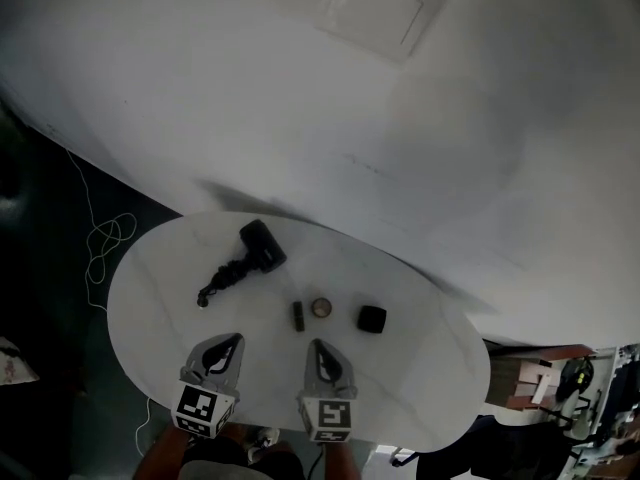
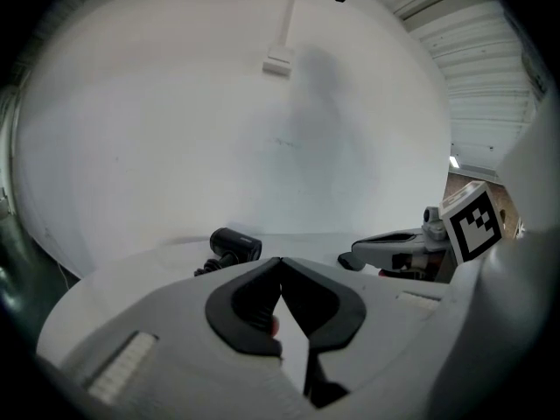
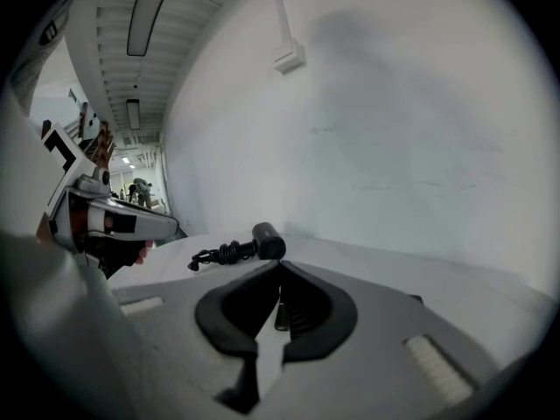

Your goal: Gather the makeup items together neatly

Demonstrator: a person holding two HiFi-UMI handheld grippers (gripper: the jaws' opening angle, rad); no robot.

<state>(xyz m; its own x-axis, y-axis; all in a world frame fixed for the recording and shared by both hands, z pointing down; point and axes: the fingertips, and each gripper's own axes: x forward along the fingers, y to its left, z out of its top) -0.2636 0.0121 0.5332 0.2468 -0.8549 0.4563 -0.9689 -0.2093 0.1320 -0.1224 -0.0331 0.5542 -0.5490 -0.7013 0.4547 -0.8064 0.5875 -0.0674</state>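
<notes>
Jaws closed tip-to-tip, nothing held: left hand-held gripper [image 1: 232,346] and right hand-held gripper [image 1: 319,350]. Suggest opening the right one before approaching the small dark tube [image 1: 298,315]. Grip it across its narrow sides.

1. The left gripper [image 1: 236,340] is pointing forward and a little to the right, its jaws meeting at the tips and empty.
2. The right gripper [image 1: 316,344] is sitting near it, side by side, pointing forward, its jaws pressed together and empty too.
3. The left forearm [image 1: 163,455] and right forearm [image 1: 338,460] are reaching in from below, bare.
</notes>
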